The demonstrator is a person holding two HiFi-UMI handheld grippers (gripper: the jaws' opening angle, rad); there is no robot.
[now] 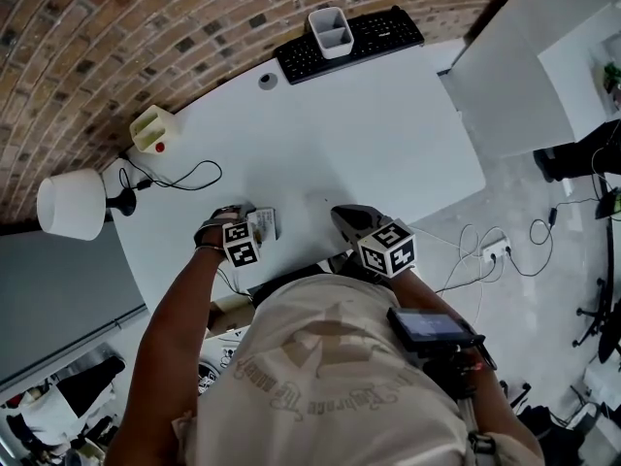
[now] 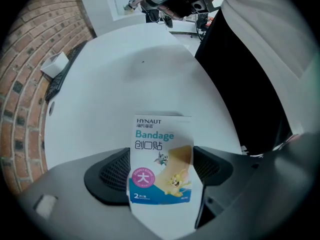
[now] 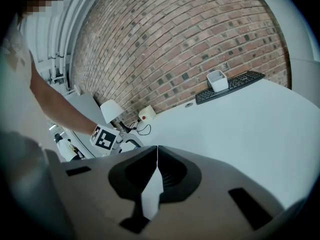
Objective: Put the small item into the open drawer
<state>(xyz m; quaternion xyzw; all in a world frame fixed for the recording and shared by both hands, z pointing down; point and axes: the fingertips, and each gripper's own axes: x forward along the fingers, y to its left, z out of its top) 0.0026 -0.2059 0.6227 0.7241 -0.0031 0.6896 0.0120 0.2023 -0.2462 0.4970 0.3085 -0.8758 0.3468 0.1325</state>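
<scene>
A small bandage packet, white with blue print and a cartoon picture, stands upright between the jaws of my left gripper. Both black pads touch its side edges, and it bows slightly. In the head view the left gripper holds the packet just above the near edge of the white desk. My right gripper hovers beside it over the same edge; in its own view the right gripper has its tips together with nothing between them. I see no drawer clearly; something tan shows under the desk edge.
At the back of the desk lie a black keyboard and a white holder. A yellow box with a red button, a black cable and a white lamp are at the left. Cables and a power strip lie on the floor to the right.
</scene>
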